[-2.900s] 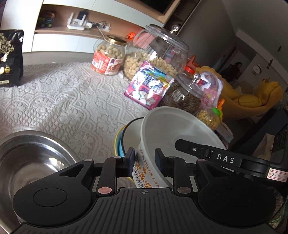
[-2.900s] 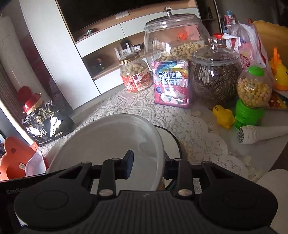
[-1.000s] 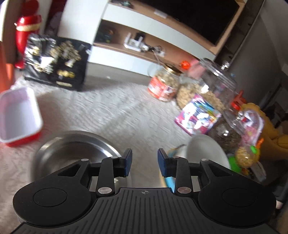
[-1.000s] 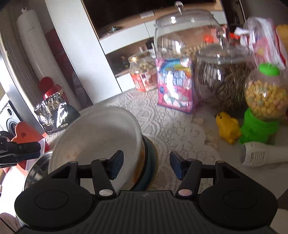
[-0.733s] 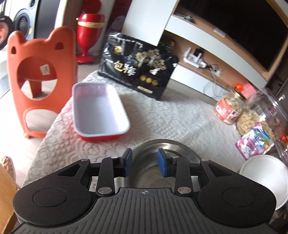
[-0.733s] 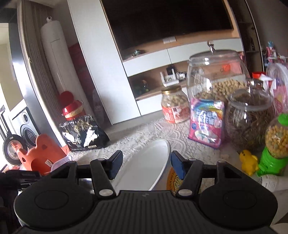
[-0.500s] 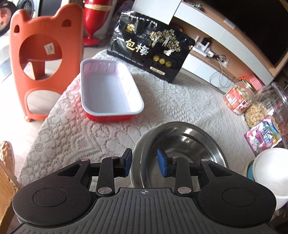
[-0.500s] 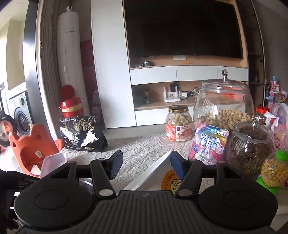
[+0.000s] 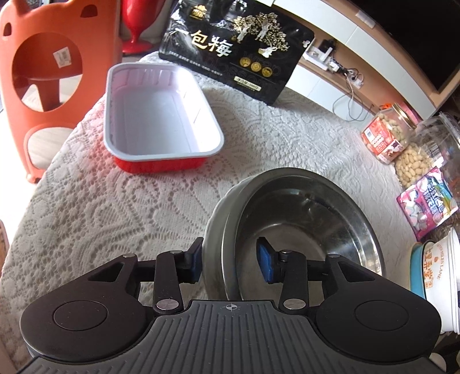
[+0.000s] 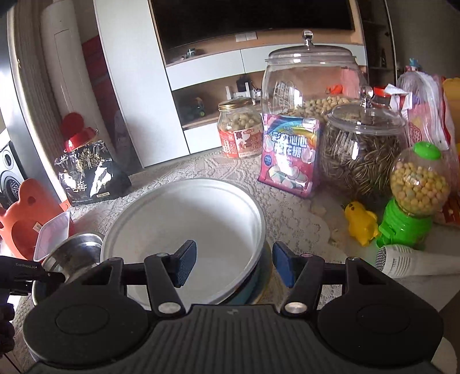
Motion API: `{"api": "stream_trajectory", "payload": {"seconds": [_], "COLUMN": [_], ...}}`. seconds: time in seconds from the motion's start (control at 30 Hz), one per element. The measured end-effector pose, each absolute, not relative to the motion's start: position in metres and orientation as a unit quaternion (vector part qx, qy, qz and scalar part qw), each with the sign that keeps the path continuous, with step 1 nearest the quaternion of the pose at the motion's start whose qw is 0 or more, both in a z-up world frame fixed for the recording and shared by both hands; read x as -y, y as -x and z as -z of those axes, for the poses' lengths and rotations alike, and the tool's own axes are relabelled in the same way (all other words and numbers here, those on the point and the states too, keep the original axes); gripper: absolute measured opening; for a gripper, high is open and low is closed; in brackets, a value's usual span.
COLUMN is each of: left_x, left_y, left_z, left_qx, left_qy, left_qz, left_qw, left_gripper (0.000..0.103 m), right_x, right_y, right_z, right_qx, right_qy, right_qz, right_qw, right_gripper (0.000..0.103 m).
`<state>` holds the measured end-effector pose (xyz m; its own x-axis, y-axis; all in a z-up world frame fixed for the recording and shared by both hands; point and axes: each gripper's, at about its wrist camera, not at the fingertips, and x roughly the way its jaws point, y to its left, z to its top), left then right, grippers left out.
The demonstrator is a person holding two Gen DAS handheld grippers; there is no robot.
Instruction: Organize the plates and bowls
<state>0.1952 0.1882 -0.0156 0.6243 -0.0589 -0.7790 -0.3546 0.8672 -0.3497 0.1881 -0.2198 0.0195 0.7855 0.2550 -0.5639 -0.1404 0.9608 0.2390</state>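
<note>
Bowl: round stainless-steel bowl [image 9: 304, 227], stiff, slick, light; take its near rim.
Left gripper [image 9: 230, 260]: open, straddling that rim.
Right gripper [image 10: 233, 263]: open wide, empty.

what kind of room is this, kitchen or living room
Most likely a home living room: a TV sits in a wall unit, and snack jars and a toy gumball dispenser crowd a lace-covered table.

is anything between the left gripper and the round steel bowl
Nothing visible. The left gripper already straddles the near rim of the round stainless steel bowl, one finger outside the wall, one inside, jaws not yet closed.
</note>
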Motion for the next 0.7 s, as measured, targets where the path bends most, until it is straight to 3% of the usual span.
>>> {"api": "stream_trajectory", "payload": {"seconds": [0.23, 0.43, 0.6, 0.7], "left_x": [-0.194, -0.167, -0.112, -0.060], "left_y": [-0.236, -0.212, -0.203, -0.206], "left_z": [0.015, -0.039, -0.083, -0.095], "left_qx": [-0.431, -0.348, -0.310, -0.304], "left_qy": [0.244, 0.164, 0.195, 0.144], "left_qz": [-0.066, -0.120, 0.065, 0.144], "left_qw": [0.866, 0.915, 0.928, 0.931], "left_gripper": [0.040, 0.038, 0.038, 0.038], "right_x": [0.221, 0.231, 0.236, 0.234], "right_y": [-0.191, -0.204, -0.216, -0.218], "right_z": [-0.015, -0.030, -0.033, -0.025], "right_qx": [-0.312, -0.299, -0.303, -0.308], "right_qy": [-0.094, -0.094, -0.103, -0.093], "right_qz": [-0.114, -0.131, -0.148, -0.147], "right_qw": [0.939, 0.941, 0.936, 0.935], "right_gripper": [0.060, 0.060, 0.061, 0.061]}}
